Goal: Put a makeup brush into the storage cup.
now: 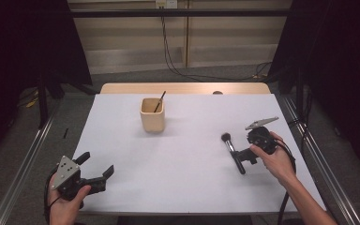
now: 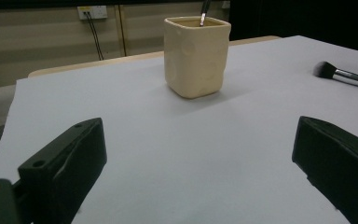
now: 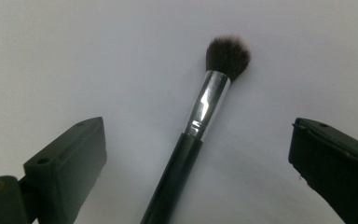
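Observation:
A black-handled makeup brush with a silver ferrule and dark bristles lies flat on the white table, right of centre. My right gripper hovers over it, open. In the right gripper view the brush runs up between the two jaws of the right gripper, apart from both. A cream square cup stands at the middle back with a thin dark brush leaning inside. My left gripper is open near the front left corner, pointing at the cup, with nothing between its jaws.
The white sheet covers most of a wooden tabletop. Metal rails run along both sides of the table. Cables hang along the back wall. The makeup brush lies at the right edge of the left gripper view.

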Motion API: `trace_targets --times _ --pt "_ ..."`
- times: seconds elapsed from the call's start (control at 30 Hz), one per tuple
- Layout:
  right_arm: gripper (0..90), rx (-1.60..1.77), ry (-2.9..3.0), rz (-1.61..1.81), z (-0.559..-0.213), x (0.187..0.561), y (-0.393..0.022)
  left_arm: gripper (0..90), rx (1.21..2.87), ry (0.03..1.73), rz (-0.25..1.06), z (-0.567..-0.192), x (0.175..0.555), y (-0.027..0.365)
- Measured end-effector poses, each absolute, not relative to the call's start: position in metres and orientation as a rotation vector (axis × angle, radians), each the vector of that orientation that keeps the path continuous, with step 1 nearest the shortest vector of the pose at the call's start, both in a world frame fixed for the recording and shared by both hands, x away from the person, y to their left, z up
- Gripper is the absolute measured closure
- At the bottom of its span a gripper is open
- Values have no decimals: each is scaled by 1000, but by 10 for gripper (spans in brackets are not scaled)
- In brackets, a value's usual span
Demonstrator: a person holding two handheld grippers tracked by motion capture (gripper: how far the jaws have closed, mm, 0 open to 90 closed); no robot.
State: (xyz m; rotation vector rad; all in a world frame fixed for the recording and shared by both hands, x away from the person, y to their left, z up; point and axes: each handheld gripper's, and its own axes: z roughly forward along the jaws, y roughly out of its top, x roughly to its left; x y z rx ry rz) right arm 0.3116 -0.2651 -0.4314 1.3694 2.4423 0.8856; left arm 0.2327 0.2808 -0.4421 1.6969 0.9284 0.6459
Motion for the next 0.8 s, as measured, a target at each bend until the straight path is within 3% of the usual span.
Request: trace_targets --times 0.17,0.8 --pt "83 1404 2507 774 -428 317 -263 29 1699 929 641 -442 233 282" --pt "67 1368 2819 435 -435 328 -246 29 1715 926 643 -443 233 279"
